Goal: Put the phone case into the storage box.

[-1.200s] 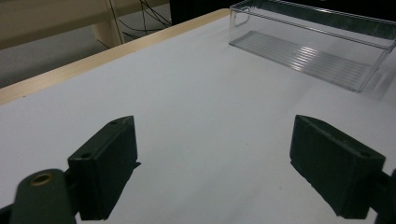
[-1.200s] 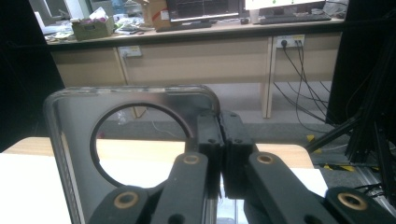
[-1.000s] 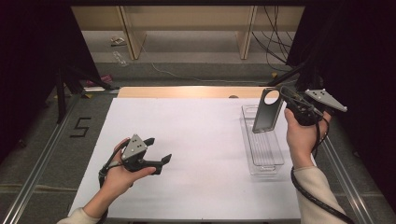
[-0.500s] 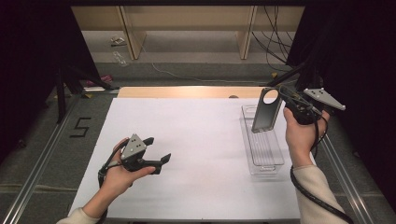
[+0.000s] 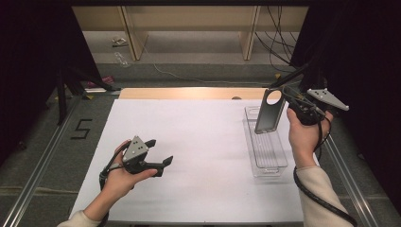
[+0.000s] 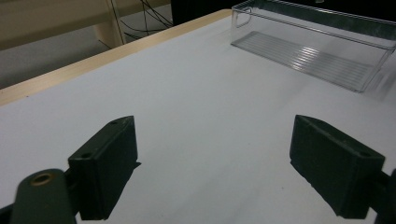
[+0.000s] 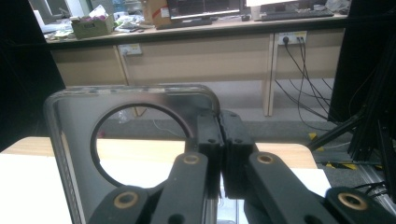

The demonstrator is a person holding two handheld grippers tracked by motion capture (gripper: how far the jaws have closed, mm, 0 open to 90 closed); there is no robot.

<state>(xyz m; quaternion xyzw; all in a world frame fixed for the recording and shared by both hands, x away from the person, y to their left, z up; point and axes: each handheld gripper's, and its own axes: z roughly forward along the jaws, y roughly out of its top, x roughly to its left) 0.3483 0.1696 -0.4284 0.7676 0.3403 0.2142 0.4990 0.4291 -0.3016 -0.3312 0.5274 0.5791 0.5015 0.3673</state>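
**Table stock: bin, lid, two grippers**

White table [image 5: 203, 142]: lies beneath both grippers.
Clear plastic bin [image 5: 267, 151]: long, open-topped, standing on the table just below and in front of the right gripper, well apart from the left one.
Grey lid with round hole [image 5: 269, 111]: upright above the bin's far end, its edge clamped in the right gripper [image 7: 219, 140], jaws pressed tight together.
Left gripper [image 5: 161, 153]: low over the table, jaws spread wide, nothing between them.

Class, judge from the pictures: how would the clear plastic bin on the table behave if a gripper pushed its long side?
The clear plastic bin looks thin-walled and holds nothing, so it is probably light and would slide easily on the smooth white table. Being long and low, it seems unlikely to tip; a push near one end would probably swing it round.
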